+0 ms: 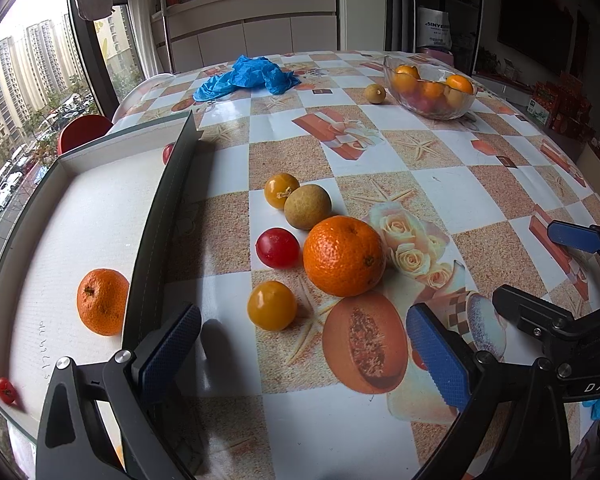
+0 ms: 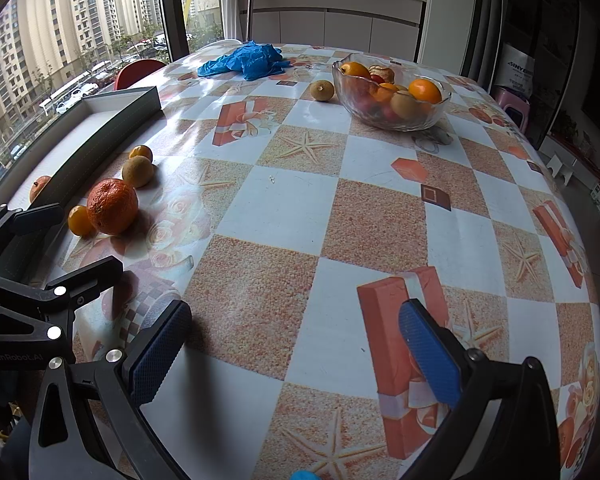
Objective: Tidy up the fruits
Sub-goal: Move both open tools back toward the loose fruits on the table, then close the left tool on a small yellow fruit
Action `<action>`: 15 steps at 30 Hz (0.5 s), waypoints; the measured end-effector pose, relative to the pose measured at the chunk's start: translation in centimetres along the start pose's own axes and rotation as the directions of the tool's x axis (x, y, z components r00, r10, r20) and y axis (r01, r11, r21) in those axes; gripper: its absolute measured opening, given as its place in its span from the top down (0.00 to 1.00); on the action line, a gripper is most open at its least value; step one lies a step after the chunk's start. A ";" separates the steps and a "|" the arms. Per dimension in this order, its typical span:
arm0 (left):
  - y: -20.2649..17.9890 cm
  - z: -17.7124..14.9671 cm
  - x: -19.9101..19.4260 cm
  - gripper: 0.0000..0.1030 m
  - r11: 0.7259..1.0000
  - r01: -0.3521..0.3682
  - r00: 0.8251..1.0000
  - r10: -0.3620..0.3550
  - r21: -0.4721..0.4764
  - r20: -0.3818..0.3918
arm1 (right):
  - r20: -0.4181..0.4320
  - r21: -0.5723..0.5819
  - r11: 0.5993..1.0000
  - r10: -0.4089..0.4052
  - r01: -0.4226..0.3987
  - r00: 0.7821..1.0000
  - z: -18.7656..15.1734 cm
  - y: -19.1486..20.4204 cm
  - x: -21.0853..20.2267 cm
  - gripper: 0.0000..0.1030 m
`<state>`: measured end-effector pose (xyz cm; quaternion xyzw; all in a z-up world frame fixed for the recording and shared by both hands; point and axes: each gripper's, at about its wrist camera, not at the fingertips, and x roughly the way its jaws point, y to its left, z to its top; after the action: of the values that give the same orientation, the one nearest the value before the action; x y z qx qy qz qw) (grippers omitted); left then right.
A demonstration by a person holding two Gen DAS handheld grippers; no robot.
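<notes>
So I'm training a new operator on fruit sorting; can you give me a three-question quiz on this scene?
1. True or false: the left tool grips an orange.
2. How many fruits lie in the cluster beside the tray?
3. The fruit alone beside the bowl is: A) red B) tan C) blue

Key: 1 false, both tools are open and empty; 2 five; 3 B, the tan fruit.

Left of the left tongs (image 1: 304,354), the tray (image 1: 156,216) wall hides most of a red tomato (image 1: 168,153) at its far corner. Another small tomato (image 1: 6,390) is dimmed at the frame's rim. Far ahead, the bowl's (image 2: 392,120) lower fruits blur together behind the glass.
</notes>
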<state>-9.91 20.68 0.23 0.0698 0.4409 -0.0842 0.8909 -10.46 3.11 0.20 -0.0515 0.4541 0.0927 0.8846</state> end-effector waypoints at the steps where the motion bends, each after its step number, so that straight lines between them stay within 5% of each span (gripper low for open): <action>1: 0.0 0.1 0.0 0.00 1.000 0.007 1.000 -0.007 0.005 -0.005 | 0.000 0.000 1.000 0.000 0.000 1.000 0.0 0.0 0.0 0.00; 8: 0.2 0.9 0.4 0.01 0.999 0.033 0.998 -0.033 0.013 -0.052 | 0.001 0.000 1.000 0.001 -0.001 1.000 0.0 0.0 0.0 0.00; 11: 0.5 0.9 0.2 0.17 0.999 0.042 0.998 -0.042 -0.008 -0.039 | 0.001 0.000 1.000 0.000 0.000 1.000 0.0 0.0 0.0 0.00; 15: 0.7 1.1 0.2 0.23 0.999 0.040 0.998 -0.041 -0.021 -0.043 | 0.001 0.000 1.000 0.000 0.000 1.000 0.0 0.0 0.0 0.00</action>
<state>-8.84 21.09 0.76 0.0535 0.4622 -0.0963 0.8799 -10.50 3.09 0.20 -0.0513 0.4538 0.0928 0.8848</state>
